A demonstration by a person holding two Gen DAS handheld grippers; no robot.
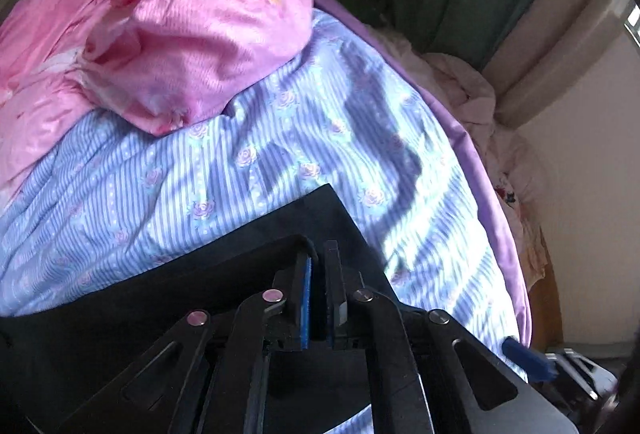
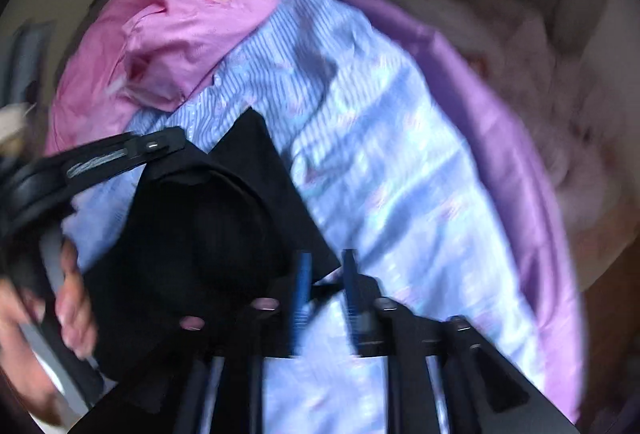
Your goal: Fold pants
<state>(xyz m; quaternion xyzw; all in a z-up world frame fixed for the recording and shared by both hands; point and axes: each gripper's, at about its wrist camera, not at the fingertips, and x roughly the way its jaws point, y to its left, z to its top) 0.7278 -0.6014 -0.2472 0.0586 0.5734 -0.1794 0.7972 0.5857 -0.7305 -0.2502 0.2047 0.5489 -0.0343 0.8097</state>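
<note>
Tools point down at the bed. The left tool [image 1: 318,258] has its blue pads nearly together, pinching an edge of the black pants [image 1: 208,274]. The right tool [image 2: 326,266] stands apart, nothing pressed between its pads, the pants' corner just beside its left finger. The pants lie on the striped floral bedsheet [image 1: 280,138], near its front edge. Behind the pants sits a crumpled pink quilt [image 1: 192,34].

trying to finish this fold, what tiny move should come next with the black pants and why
Probably ease open the left gripper too. Its jaws stand nearly shut at an edge of the black pants, which already lie on the striped floral bedsheet. The right gripper stands open, with only a corner of the cloth near its fingers; whether the left still pinches fabric is unclear.
</note>
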